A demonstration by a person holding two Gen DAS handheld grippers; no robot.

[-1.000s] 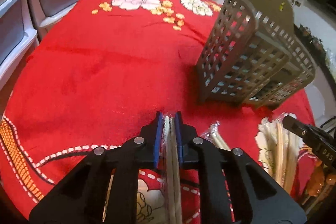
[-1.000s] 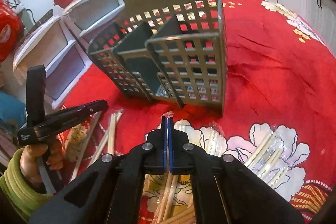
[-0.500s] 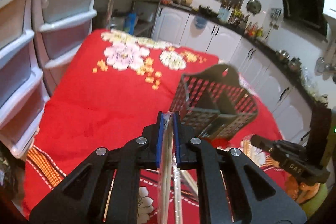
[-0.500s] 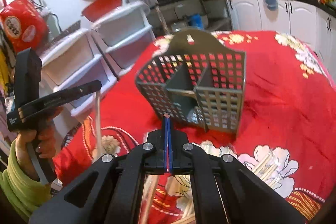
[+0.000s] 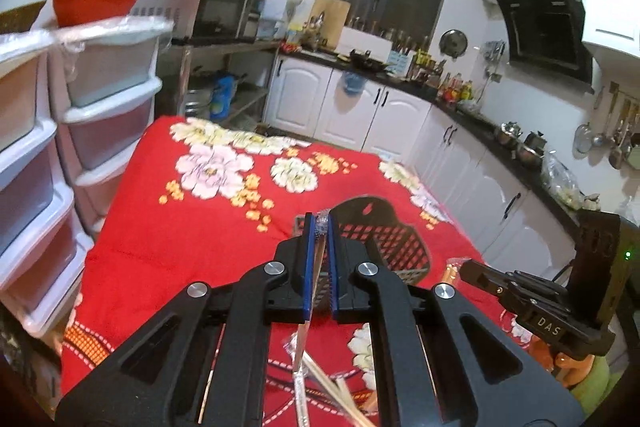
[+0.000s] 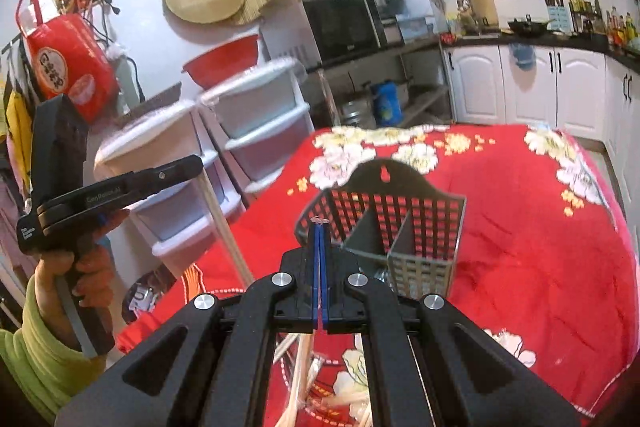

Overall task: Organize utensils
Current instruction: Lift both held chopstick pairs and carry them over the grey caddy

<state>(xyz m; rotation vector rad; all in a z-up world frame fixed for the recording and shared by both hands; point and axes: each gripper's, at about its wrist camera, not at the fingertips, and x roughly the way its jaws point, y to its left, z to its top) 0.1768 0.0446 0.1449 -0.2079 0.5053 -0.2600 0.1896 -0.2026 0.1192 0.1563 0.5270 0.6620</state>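
Both hand-held grippers rose, each clenched on wrapped chopsticks [image 5: 318, 259]; basket [image 6: 400, 223] sits ahead, lower now; red bench [image 5: 192, 227]; kitchen behind.

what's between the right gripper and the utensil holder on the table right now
In the right wrist view, nothing stands between the right gripper and the grey utensil holder; only the wrapped chopsticks in its jaws poke toward the basket.

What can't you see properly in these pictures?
- Left wrist view: the front of the utensil caddy is covered by the left gripper.
- Left wrist view: the lower end of the wrapped chopsticks it grips is cut off by the bottom edge.
- Right wrist view: the right gripper pinches a clear wrapper; its contents hide beneath the arms.
- Right wrist view: the caddy's bottom is too dark to tell.
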